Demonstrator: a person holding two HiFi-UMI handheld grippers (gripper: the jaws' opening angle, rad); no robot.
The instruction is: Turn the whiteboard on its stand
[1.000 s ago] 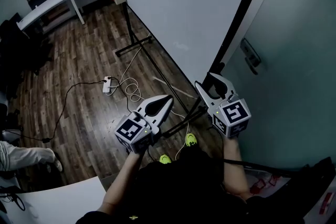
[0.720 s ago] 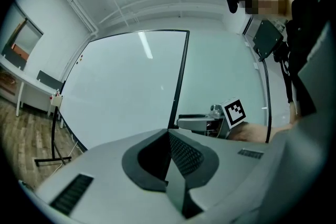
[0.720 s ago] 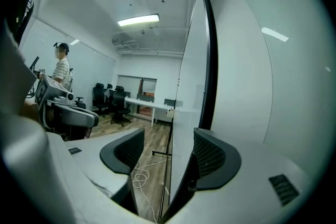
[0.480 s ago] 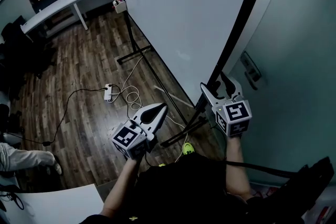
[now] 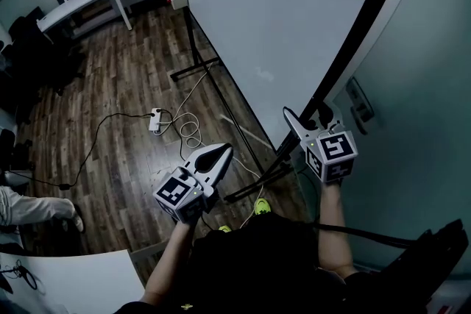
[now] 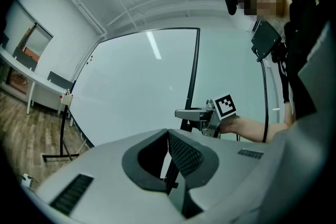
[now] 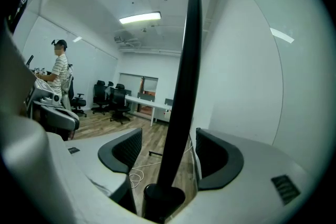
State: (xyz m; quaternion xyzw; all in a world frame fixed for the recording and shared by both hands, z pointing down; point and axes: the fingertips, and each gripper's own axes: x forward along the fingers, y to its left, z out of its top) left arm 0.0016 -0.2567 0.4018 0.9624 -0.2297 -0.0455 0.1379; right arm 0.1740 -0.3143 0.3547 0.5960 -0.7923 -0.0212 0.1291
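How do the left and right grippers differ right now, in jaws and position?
Jaws: the white left gripper has them together and empty; the white right gripper has them apart; they have just been opening. Position: the right gripper straddles the black frame edge of the whiteboard, pads not pressing it; the left gripper is clear of the board. Both face the board.

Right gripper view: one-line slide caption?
Right gripper, jaws just opened, straddling the tall black-framed edge of the white whiteboard, pads clear of it.

Right gripper jaws have just been opening, now wide; whiteboard's black edge runs up between them, clear of both pads
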